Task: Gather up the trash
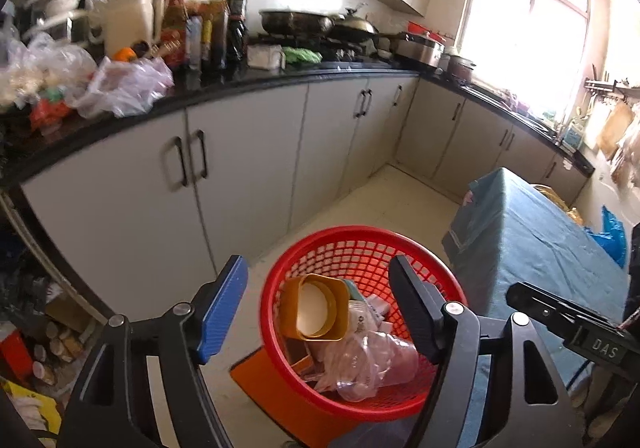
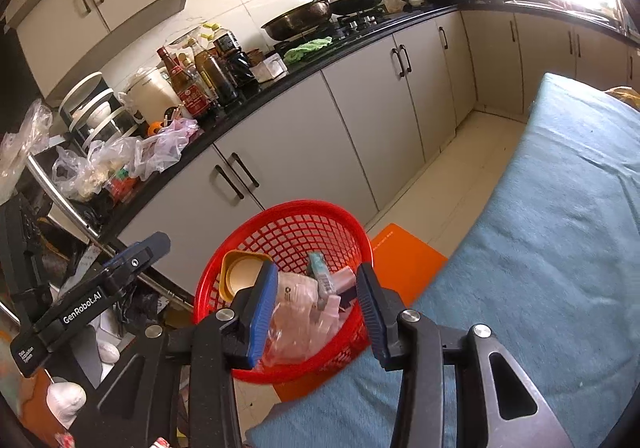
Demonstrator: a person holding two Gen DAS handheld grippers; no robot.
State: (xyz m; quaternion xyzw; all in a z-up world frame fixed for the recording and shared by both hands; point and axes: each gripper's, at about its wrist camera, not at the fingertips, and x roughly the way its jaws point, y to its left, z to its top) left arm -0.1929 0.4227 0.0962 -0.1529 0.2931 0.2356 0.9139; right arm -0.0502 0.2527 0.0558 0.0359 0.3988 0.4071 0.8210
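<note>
A red mesh basket (image 1: 362,242) stands on the floor beside a table with a blue cloth (image 1: 532,236). It holds a yellow tub (image 1: 316,306), crumpled clear plastic (image 1: 368,364) and small packets. My left gripper (image 1: 318,302) hovers open and empty above the basket. In the right wrist view the basket (image 2: 296,216) holds the yellow tub (image 2: 240,274), a clear plastic bag (image 2: 300,312) and a teal packet (image 2: 322,276). My right gripper (image 2: 318,310) is open and empty just above it. The left gripper's body (image 2: 92,300) shows at the left.
An orange board (image 2: 404,256) lies on the floor under the basket. Grey cabinets (image 1: 248,168) with a black counter (image 1: 224,86) run behind, loaded with bottles (image 1: 208,24), plastic bags (image 1: 120,86) and pans (image 1: 296,20). Clutter fills the floor at left (image 1: 48,336).
</note>
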